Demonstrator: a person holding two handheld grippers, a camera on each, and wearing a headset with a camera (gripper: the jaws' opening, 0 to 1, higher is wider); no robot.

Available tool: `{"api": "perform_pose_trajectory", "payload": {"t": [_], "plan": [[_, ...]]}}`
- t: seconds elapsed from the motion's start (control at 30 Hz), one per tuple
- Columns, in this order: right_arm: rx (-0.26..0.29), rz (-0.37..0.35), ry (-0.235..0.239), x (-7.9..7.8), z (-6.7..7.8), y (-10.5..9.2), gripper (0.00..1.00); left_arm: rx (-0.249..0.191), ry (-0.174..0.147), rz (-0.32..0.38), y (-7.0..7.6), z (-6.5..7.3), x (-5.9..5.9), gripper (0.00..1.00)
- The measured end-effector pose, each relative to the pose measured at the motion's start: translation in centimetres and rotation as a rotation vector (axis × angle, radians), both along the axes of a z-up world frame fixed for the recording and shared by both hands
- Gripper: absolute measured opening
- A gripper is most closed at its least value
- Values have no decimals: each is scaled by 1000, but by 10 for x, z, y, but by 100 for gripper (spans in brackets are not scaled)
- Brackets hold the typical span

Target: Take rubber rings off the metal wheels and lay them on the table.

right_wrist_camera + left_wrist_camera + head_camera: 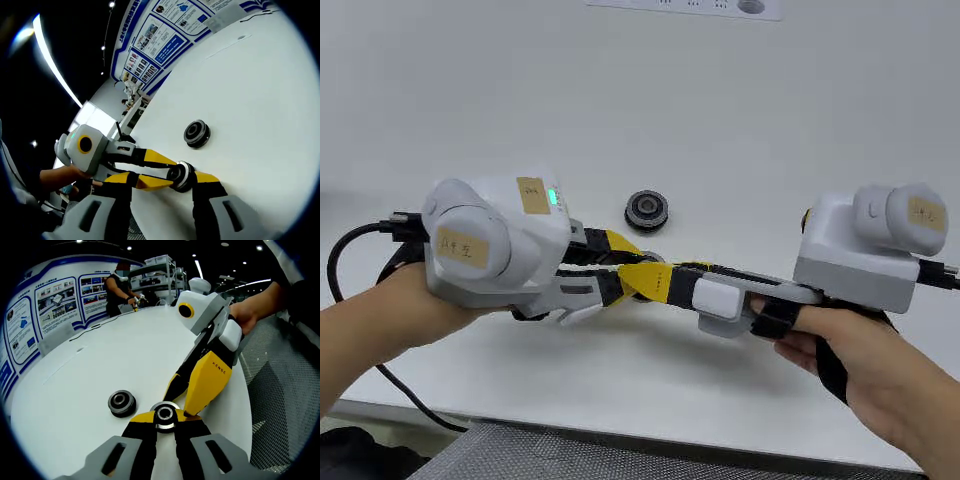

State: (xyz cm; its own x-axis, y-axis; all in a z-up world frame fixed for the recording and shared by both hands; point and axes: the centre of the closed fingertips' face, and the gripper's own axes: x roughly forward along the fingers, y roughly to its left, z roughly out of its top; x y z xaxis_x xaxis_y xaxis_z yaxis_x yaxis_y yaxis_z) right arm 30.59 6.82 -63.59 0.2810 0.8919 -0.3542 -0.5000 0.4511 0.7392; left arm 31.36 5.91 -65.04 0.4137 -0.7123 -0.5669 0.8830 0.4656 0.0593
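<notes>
Grip on one metal wheel point(165, 416), a second wheel point(647, 209) loose on the table point(620, 370)

Nearest the person, the left hand point(412, 305) and the right hand point(870, 365) each held a white gripper body over the front edge of the table. A black cable point(350, 235) ran off from the left one. The left gripper point(638, 264) and the right gripper point(642, 284) pointed at each other, so their yellow jaw tips crossed between the hands.

In the left gripper view, that gripper's jaws were closed on the metal wheel, one tip on each side of it. The right gripper's jaws stood to either side of the same wheel, with one tip touching it. Whether they pinched it could not be told. This wheel showed a pale, silvery edge, and whether it touched the table was unclear.

Just beyond the jaws the second wheel lay flat on the white surface, apart from both grippers, dark around its rim. Farther off, in the left gripper view, a person point(119, 287) stood at the far end of the table, with blue-framed wall boards point(55, 302) behind.
</notes>
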Motion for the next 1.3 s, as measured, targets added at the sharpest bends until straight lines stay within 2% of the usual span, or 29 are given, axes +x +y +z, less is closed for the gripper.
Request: {"api": "perform_pose_trajectory", "payload": {"t": [0.1,0.2,0.33,0.5,0.8,0.83,0.9,1.3], "plan": [[-11,13,-3,-2,0,0,50,3,0,-1,0,0,0,13],[-5,8,50,-4,-2,-2,48,3,0,-4,-1,0,-1,13],[8,-6,68,-4,-2,-2,47,4,-1,-6,-1,0,-1,13],[71,-48,117,0,1,-6,47,3,0,-5,0,0,-2,13],[95,-59,113,3,6,-7,40,3,0,-5,0,0,-2,13],[80,-60,92,5,5,-7,41,2,0,-4,0,0,-2,13],[63,-57,93,4,2,-7,45,3,0,-4,0,0,-2,13],[47,-35,84,0,-3,-5,48,5,4,-3,0,0,-2,13]]}}
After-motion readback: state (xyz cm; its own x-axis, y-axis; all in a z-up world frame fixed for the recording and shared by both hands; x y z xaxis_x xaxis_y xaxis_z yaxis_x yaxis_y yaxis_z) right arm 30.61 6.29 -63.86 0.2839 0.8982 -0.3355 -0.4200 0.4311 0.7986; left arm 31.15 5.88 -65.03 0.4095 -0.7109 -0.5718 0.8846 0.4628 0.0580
